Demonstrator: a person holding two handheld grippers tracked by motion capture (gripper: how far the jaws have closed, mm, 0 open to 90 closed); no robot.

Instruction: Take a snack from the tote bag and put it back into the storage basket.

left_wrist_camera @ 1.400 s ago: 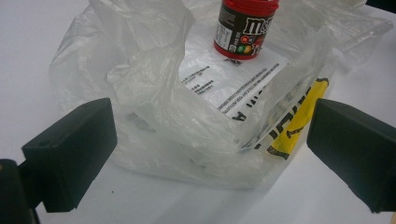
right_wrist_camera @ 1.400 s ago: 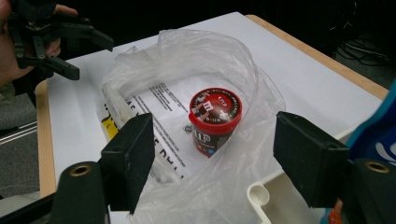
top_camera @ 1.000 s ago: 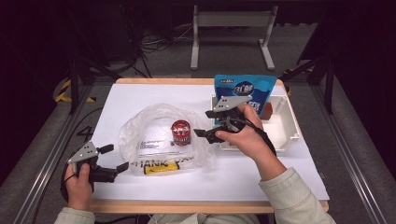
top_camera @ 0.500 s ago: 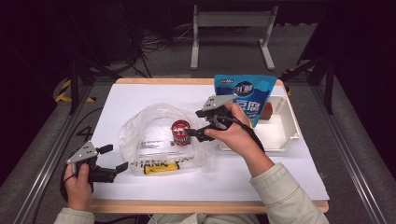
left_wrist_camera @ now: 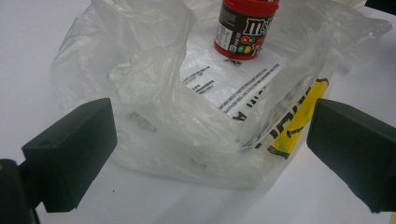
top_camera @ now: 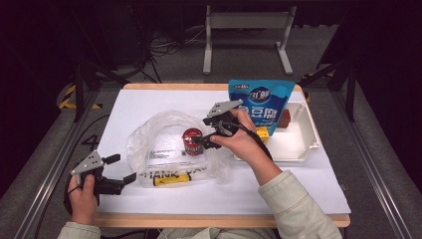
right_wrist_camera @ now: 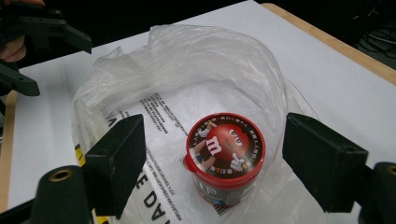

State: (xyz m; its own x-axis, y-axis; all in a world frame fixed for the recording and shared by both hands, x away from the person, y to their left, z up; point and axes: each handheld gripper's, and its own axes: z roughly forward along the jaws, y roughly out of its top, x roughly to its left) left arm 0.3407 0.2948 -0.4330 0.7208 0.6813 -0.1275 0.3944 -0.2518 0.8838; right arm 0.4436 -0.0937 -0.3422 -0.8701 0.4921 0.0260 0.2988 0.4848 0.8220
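**Right gripper over candy tub, jaws apart; left gripper idle at bag's near edge**

I hold my right gripper [top_camera: 201, 141] just above and beside the red candy tub [top_camera: 191, 142]. Its jaws stand wide apart with nothing between the pads; in the right gripper view the tub [right_wrist_camera: 225, 156] sits between and a little beyond the two black pads, untouched by either.

The tub stands upright on the white table [top_camera: 149, 102], inside the clear plastic bag [top_camera: 159, 144]. Red lid faces up, printed with a cartoon candy figure. The bag's mouth is puffed open around the tub; its film rises in a loose arc behind it. The bag lies flat on its printed side, with black text and a yellow strip [left_wrist_camera: 299, 116] showing near its front edge.

My left gripper [top_camera: 122, 169] is low at the table's near left corner, jaws released and apart, holding nothing. In the left gripper view the crumpled near edge of the bag [left_wrist_camera: 187, 116] lies between and ahead of the pads, not touching them that I can see; the tub [left_wrist_camera: 245, 28] stands farther in.

Off to the right: a white tray [top_camera: 303, 149] on the table, with a blue pouch [top_camera: 261, 102] standing upright at its left end. A small brown item [top_camera: 284, 119] and a yellow one [top_camera: 262, 133] lie in the tray; I cannot tell what they are.
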